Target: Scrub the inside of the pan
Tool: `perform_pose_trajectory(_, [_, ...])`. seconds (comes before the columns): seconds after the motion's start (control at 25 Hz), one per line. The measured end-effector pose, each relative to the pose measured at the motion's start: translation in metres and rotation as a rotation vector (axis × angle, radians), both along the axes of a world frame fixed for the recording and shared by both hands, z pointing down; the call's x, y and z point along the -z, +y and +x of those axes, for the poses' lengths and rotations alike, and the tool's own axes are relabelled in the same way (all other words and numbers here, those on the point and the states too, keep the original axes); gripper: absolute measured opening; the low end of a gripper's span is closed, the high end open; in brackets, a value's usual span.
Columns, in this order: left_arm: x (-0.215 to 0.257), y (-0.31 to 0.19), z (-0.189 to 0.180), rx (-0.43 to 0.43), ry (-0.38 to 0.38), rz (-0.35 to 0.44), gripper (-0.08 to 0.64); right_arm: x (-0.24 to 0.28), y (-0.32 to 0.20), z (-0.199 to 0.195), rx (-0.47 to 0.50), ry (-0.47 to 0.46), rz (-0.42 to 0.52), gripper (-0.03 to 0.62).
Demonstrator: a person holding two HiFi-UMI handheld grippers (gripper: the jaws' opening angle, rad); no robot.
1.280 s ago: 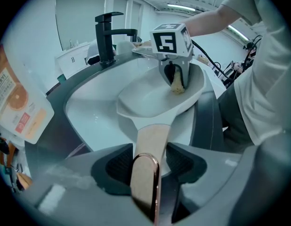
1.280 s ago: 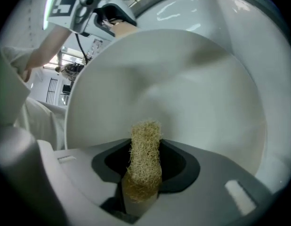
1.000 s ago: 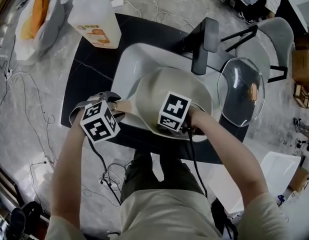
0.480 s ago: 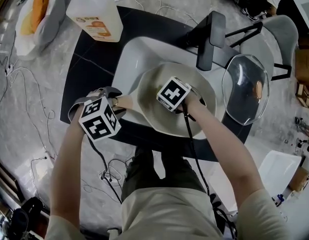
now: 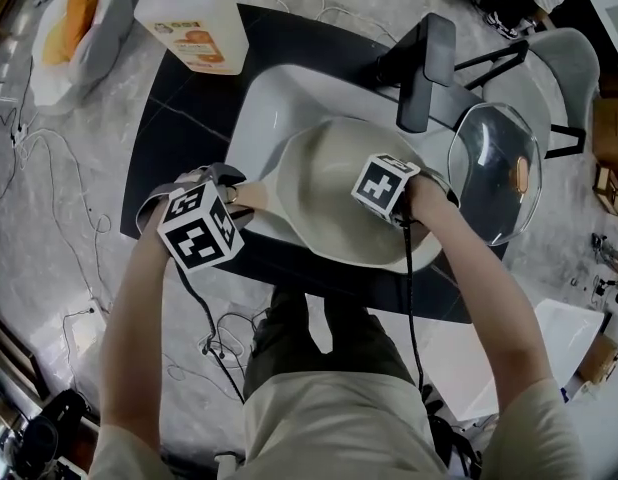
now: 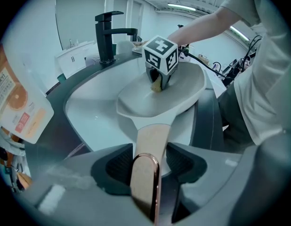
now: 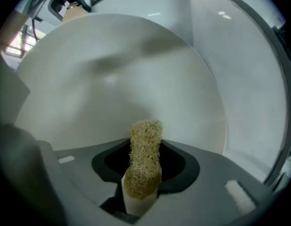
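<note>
Since a second ago my right tongs (image 5: 387, 193) slid from the pan's (image 5: 319, 183) near rim to its right side, while my left tongs (image 5: 221, 208) stayed put. The pan sits in the sink (image 5: 257, 108), handle over the near-left edge.

Left gripper view: jaws clamped on the handle (image 6: 150, 142).

Right gripper view: jaws pinching a scrub pad (image 7: 145, 154), tip at the pan's inner wall, can't tell if it's touching. No suds or grime visible, so I'd guess I'm mid-scrub with more inside left to cover.
</note>
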State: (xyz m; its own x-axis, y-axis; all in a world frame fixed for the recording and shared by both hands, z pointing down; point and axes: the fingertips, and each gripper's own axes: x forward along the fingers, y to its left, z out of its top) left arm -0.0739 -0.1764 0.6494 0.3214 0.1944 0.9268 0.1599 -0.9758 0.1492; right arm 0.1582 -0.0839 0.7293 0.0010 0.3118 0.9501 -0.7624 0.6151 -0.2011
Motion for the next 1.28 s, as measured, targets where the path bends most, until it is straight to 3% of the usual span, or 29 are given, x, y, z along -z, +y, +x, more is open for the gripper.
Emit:
perform_pose_trajectory(0.24, [-0.001,0.0,0.0,-0.001,0.001,0.005,0.232,0.041,0.046,-0.029,0.062,-0.141,-0.255,0.163])
perform_pose_trajectory(0.4, [0.0,0.0,0.0,-0.002,0.002,0.007,0.233,0.06,0.062,-0.069,0.093,-0.274,-0.339,0.163])
perform_pose_trajectory(0.52, [0.0,0.0,-0.001,0.0,0.002,0.016,0.235,0.069,0.054,-0.105,0.035,-0.411,-0.355,0.161])
perform_pose_trajectory(0.64, [0.0,0.0,0.001,-0.002,0.003,0.02,0.235,0.066,0.041,-0.124,-0.037,-0.481,-0.319,0.161])
perform_pose_trajectory(0.76, [0.0,0.0,0.001,-0.003,0.004,0.02,0.235,0.062,0.022,-0.141,-0.177,-0.567,-0.263,0.161])
perform_pose_trajectory(0.96, [-0.001,0.0,0.001,-0.004,0.003,0.022,0.235,0.05,-0.028,-0.162,-0.386,-0.644,-0.052,0.163])
perform_pose_trajectory(1.12, [-0.001,0.0,0.001,-0.003,0.003,0.022,0.235,0.034,-0.062,-0.158,-0.36,-0.581,0.131,0.163])
perform_pose_trajectory(1.28, [-0.001,0.0,0.0,-0.005,-0.001,0.02,0.235,0.014,-0.091,-0.141,-0.313,-0.458,0.291,0.164])
